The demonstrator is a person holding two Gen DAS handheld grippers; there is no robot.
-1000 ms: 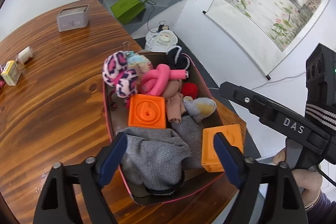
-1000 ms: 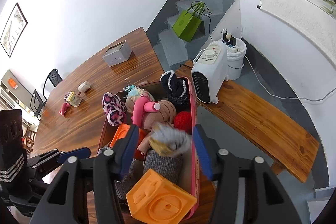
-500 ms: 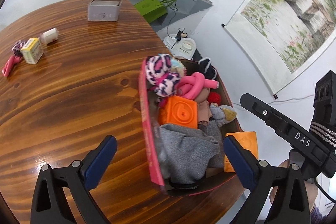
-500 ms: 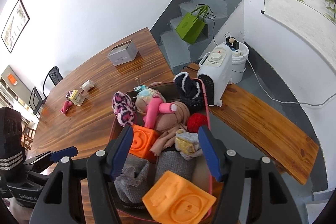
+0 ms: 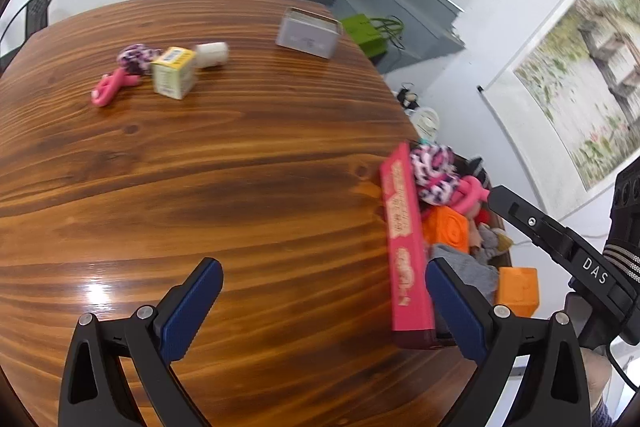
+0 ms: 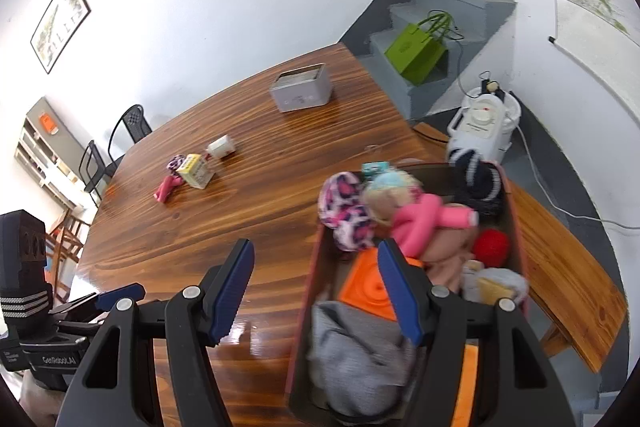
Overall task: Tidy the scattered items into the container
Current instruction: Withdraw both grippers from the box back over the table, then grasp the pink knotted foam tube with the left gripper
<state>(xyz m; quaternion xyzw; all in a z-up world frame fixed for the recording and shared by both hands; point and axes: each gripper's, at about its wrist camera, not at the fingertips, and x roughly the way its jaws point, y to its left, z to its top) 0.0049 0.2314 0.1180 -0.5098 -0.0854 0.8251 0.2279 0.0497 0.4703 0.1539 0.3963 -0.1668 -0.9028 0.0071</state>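
Note:
The pink-walled container point(image 5: 404, 239) point(image 6: 308, 291) stands at the table's right edge, filled with an orange cube point(image 6: 370, 287), grey cloth point(image 6: 352, 347), a pink doll point(image 6: 424, 223) and other toys. On the far table lie a pink toy point(image 5: 110, 89) point(image 6: 164, 187), a patterned scrunchie point(image 5: 134, 57), a yellow box point(image 5: 174, 71) point(image 6: 194, 171) and a white cylinder point(image 5: 212, 54) point(image 6: 221, 145). My left gripper point(image 5: 320, 307) is open and empty over bare table left of the container. My right gripper point(image 6: 316, 291) is open and empty, straddling the container's left wall.
A grey tin box point(image 5: 308, 33) point(image 6: 302, 93) stands at the table's far edge. A wooden bench point(image 6: 560, 267) and a white heater point(image 6: 480, 123) are to the right of the table. Stairs with a green bag point(image 6: 416, 53) lie beyond. Chairs point(image 6: 132, 123) stand at the far left.
Both grippers have swung left, away from over the container toward the open table. The scattered items have come closer to the view's middle. Both jaws stay open and empty.

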